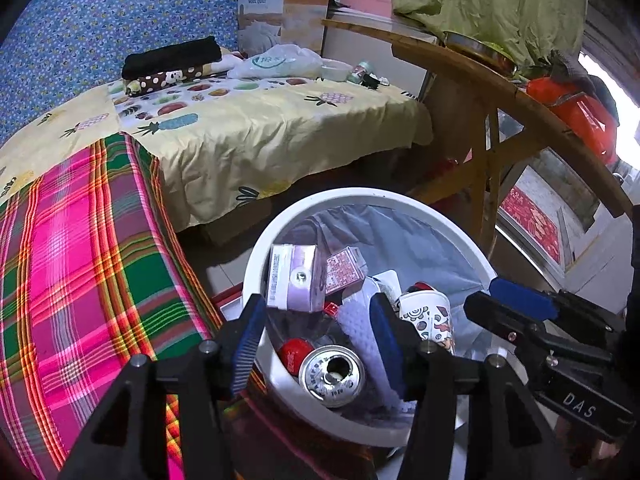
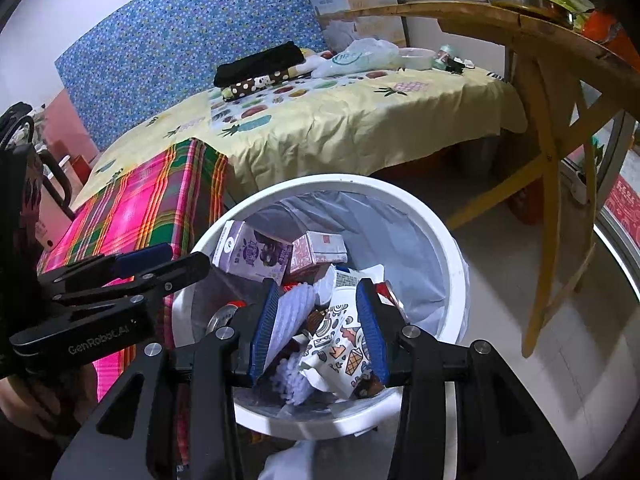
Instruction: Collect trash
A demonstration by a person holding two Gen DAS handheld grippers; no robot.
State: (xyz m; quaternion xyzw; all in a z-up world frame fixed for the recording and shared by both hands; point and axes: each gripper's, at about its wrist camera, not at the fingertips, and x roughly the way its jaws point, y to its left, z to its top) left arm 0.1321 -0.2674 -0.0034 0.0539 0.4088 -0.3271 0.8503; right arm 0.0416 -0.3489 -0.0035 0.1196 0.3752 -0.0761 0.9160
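While both grippers hang over the white bin (image 2: 448,240), the right gripper (image 2: 320,328) stands half open with the patterned paper cup (image 2: 340,344) between its pads (pressing or not, I cannot tell); the left gripper (image 1: 316,344) is part open and empty, a silver can (image 1: 332,376) lying below in the bin

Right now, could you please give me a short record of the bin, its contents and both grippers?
bin: white bin, lined, beside the bed
contents: purple carton, pink carton, drink can, patterned paper cup, white crumpled wrap
left gripper: over the bin, jaws open, empty
right gripper: over the bin, jaws open around cup and wrap
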